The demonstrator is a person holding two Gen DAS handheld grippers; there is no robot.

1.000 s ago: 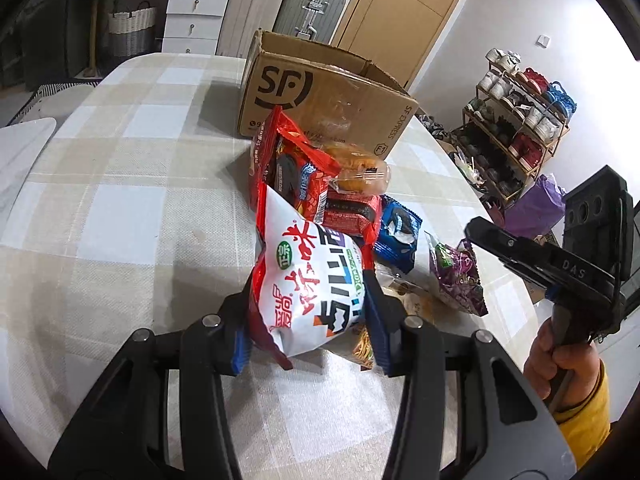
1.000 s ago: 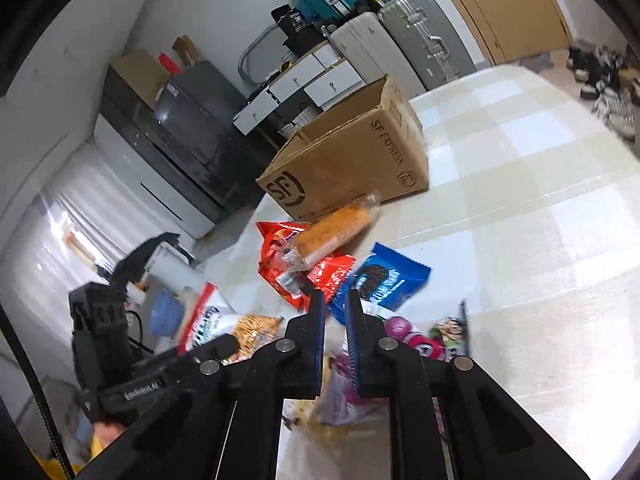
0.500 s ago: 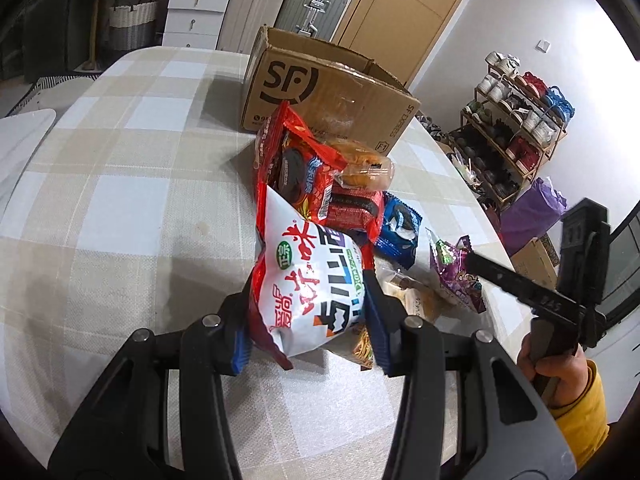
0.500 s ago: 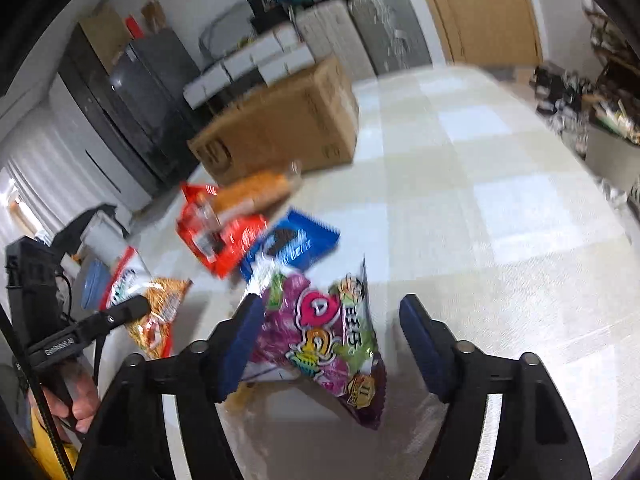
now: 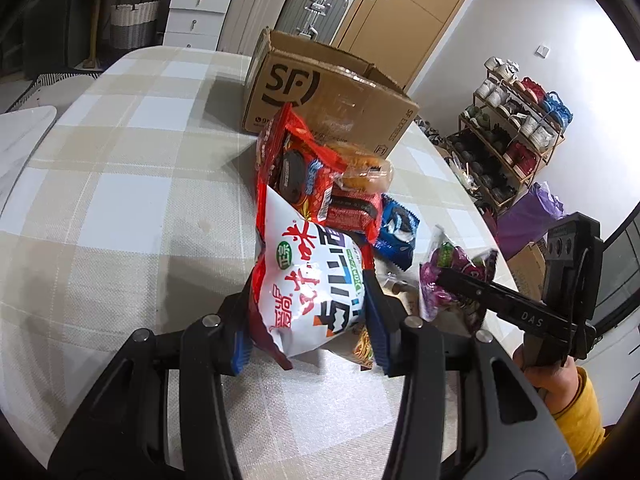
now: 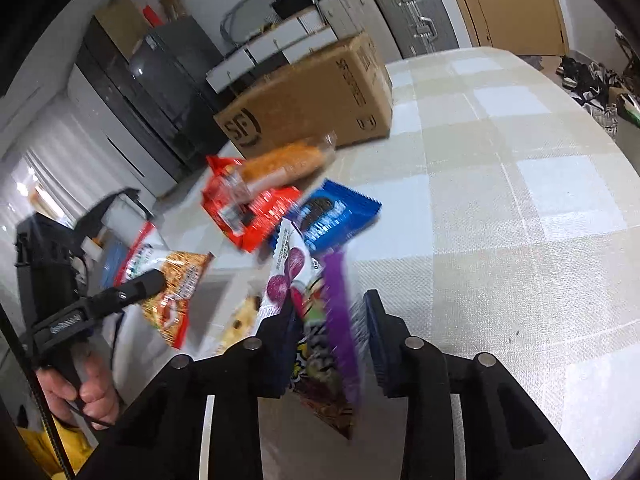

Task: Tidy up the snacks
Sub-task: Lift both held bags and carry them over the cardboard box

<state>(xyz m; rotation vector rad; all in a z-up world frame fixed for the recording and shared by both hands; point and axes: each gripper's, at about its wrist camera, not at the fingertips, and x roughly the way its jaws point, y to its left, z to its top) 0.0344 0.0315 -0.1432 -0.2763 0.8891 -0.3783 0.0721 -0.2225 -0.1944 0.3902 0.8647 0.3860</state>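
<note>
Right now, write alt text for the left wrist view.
The left claw grips a white and red snack bag over a checked table. Behind it lie more snack packets and a cardboard box; at right, the right claw holds a purple packet.

wooden door (image 5: 404, 4), shoe rack (image 5: 516, 128), white drawers (image 5: 196, 12).

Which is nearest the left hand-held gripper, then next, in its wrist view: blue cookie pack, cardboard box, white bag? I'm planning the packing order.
1. White bag, between the left hand-held gripper's pads.
2. Blue cookie pack, farther out, to the right.
3. Cardboard box, farthest, at the back of the table.
</note>
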